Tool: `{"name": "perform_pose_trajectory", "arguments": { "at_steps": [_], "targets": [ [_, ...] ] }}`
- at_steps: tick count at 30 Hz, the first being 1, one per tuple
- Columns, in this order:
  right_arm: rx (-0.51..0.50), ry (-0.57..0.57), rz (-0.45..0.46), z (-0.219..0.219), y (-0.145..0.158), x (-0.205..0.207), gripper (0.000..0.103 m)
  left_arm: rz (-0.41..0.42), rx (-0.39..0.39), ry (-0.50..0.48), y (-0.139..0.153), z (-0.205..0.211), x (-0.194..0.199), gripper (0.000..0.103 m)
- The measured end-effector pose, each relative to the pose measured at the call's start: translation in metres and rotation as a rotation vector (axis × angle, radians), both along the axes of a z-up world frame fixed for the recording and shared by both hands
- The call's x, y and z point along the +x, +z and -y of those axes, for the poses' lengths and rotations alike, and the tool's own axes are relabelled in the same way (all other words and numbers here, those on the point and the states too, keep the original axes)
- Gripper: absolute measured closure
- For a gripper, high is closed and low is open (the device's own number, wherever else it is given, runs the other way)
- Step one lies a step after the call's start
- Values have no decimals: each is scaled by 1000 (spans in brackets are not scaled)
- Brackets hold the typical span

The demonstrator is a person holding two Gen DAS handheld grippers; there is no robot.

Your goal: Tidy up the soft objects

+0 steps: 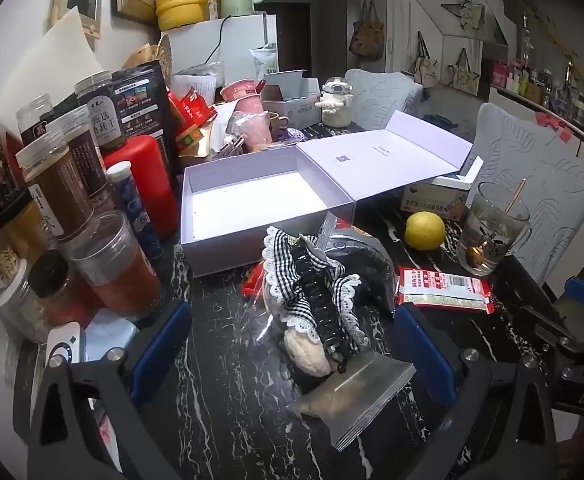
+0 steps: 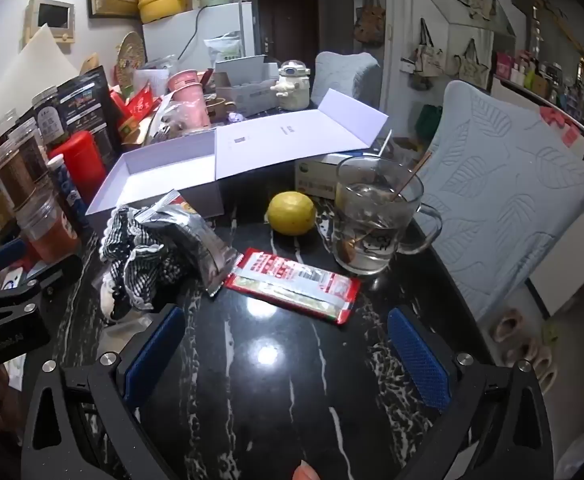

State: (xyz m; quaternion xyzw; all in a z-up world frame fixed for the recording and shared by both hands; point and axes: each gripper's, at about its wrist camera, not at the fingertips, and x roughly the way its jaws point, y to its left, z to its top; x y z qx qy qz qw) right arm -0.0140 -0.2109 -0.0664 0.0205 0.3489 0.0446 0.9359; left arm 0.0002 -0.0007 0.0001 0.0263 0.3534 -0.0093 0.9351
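Observation:
A soft toy in a black-and-white checked lace-trimmed cloth (image 1: pixel 311 292) lies on the black marble table (image 1: pixel 228 408), leaning on a silver foil pouch (image 1: pixel 355 256). It sits between the blue pads of my open left gripper (image 1: pixel 292 344), which touches nothing. An open white box (image 1: pixel 252 208) with its lid folded back stands just behind. In the right wrist view the toy (image 2: pixel 140 256) and pouch (image 2: pixel 196 236) lie at the left. My right gripper (image 2: pixel 288 356) is open and empty over bare table. A red snack packet (image 2: pixel 295 284) lies ahead of it.
Jars and a red canister (image 1: pixel 144 184) crowd the left edge. A lemon (image 2: pixel 292 213), a glass mug with a spoon (image 2: pixel 375 220) and a small carton stand right of the box. A flat silver packet (image 1: pixel 355 396) lies near the left gripper. Padded chairs (image 2: pixel 503 208) stand at the right.

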Motion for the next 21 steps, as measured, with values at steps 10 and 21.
{"name": "perform_pose_trajectory", "arguments": {
  "at_steps": [10, 21],
  "targets": [
    [-4, 0, 5, 2, -1, 1, 0, 31, -44, -25, 3, 2, -7, 0],
    [-10, -8, 14, 8, -1, 0, 0, 21, -70, -30, 3, -1, -6, 0]
  ]
}}
